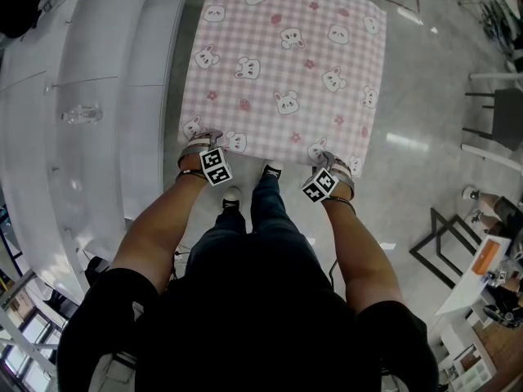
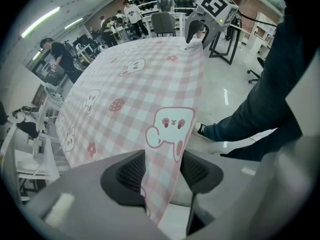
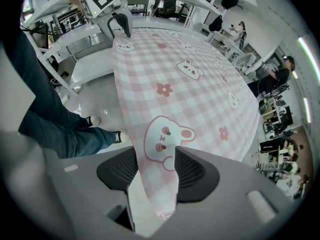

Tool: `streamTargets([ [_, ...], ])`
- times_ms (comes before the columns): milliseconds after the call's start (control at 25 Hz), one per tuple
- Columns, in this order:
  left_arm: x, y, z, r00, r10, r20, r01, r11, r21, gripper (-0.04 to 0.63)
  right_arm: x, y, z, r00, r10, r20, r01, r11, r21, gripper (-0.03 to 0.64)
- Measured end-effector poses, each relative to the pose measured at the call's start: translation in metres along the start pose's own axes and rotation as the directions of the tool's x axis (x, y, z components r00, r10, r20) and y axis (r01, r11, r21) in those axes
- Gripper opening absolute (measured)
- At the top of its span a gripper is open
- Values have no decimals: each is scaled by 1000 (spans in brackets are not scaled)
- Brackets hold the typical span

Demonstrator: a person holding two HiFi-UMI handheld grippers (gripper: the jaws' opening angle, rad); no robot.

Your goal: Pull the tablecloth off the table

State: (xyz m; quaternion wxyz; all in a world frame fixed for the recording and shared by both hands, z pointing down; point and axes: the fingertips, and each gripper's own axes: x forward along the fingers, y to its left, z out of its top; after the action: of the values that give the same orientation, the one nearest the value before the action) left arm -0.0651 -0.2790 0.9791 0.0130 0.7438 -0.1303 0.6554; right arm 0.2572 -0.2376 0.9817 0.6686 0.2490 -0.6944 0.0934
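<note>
Left hand-held gripper [image 2: 162, 171] is clamped on the near left corner of the cloth [image 2: 135, 84], the pink check pinched between both pads; right hand-held gripper [image 3: 156, 171] is likewise closed on the near right corner, a bunny print just above its jaws; the person's jeans [image 1: 265, 219] and shoes [image 1: 233, 196] stand between the two, close to the cloth's near edge; from the held corners the cloth spreads flat and taut away from the person, and whether a tabletop bears it I cannot tell; white benches [image 1: 90, 96] run along the left; farther off stand a chair [image 1: 507, 117] and people [image 2: 62, 59] at desks.
</note>
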Motion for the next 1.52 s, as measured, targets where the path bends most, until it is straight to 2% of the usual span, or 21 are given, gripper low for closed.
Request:
streamTargets([
  [160, -5, 0, -5, 1000, -4, 21, 4, 1000, -2, 159, -3, 5, 8, 1000, -5, -2, 5, 1000, -3, 210],
  [480, -10, 2, 10, 999, -34, 33, 34, 999, 13, 29, -7, 0, 3, 1000, -13, 4, 13, 1000, 2, 116],
  [760, -20, 6, 9, 998, -34, 44, 33, 999, 18, 11, -12, -3, 6, 999, -44, -11, 44, 999, -2, 38],
  [1120, -49, 38, 24, 998, -44, 44, 42, 999, 33, 5, -37, -36, 18, 999, -42, -15, 43, 999, 16, 32],
  [1240, -53, 41, 24, 997, -58, 46, 56, 998, 33, 4, -41, -36, 20, 999, -24, -26, 25, 999, 28, 31],
  [1400, -63, 75, 40, 995, -87, 42, 85, 995, 48, 3, -49, -68, 31, 999, 4, -34, -2, 999, 47, 29],
  [1520, -68, 76, 43, 995, -95, 38, 92, 993, 68, 3, -53, -69, 29, 999, 11, -35, -9, 998, 59, 29],
])
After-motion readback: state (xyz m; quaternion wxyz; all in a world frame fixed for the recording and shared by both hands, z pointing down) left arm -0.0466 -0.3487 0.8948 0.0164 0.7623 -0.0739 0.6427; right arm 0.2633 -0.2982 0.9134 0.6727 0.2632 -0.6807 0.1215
